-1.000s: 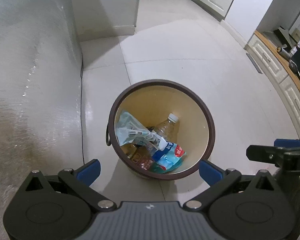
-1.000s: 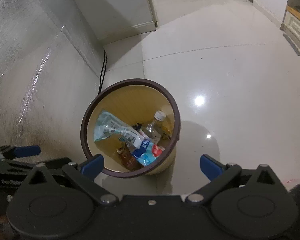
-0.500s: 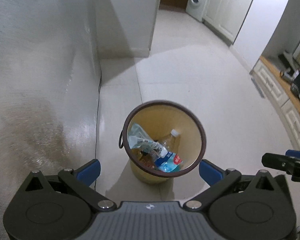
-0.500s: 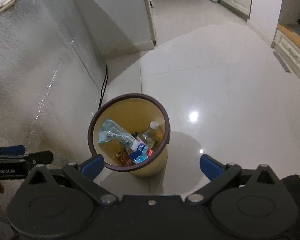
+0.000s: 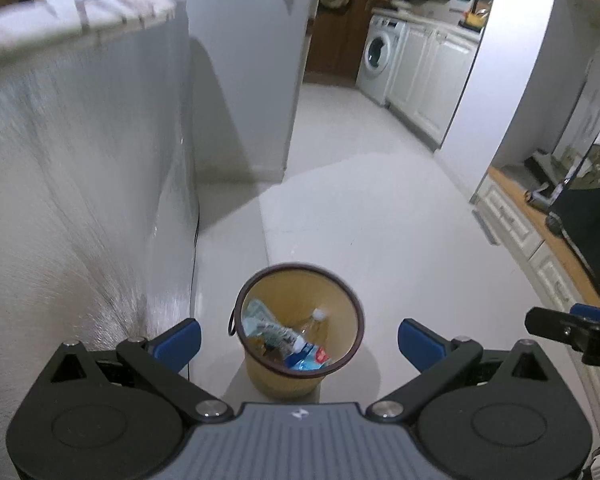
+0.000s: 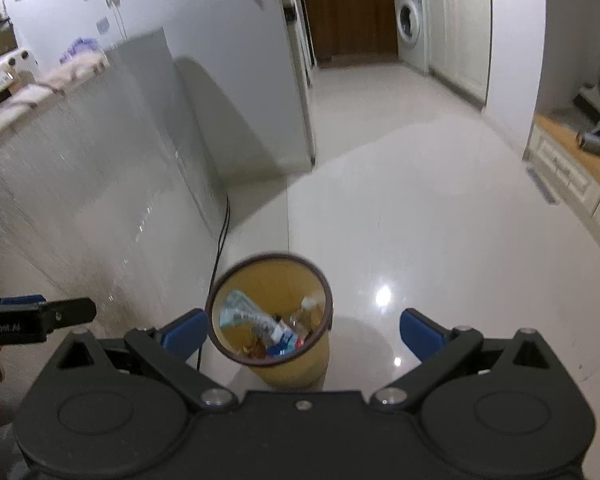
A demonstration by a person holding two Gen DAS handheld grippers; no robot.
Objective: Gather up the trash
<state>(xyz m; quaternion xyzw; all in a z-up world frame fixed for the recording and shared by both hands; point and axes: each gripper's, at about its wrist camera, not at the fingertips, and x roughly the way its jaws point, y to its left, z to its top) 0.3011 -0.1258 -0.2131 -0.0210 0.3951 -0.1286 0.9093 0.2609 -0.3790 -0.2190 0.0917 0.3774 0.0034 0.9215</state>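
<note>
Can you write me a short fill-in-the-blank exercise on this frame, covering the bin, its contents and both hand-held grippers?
1. The trash bin stands on the ____.
2. Both the left hand-held gripper and the right hand-held gripper have their jaws ____ and hold nothing.
3. The clear plastic bottle with the white cap lies ____ the bin.
4. The appliance with the round door in the far kitchen is a ____ machine.

Missing words: floor; open; inside; washing
</note>
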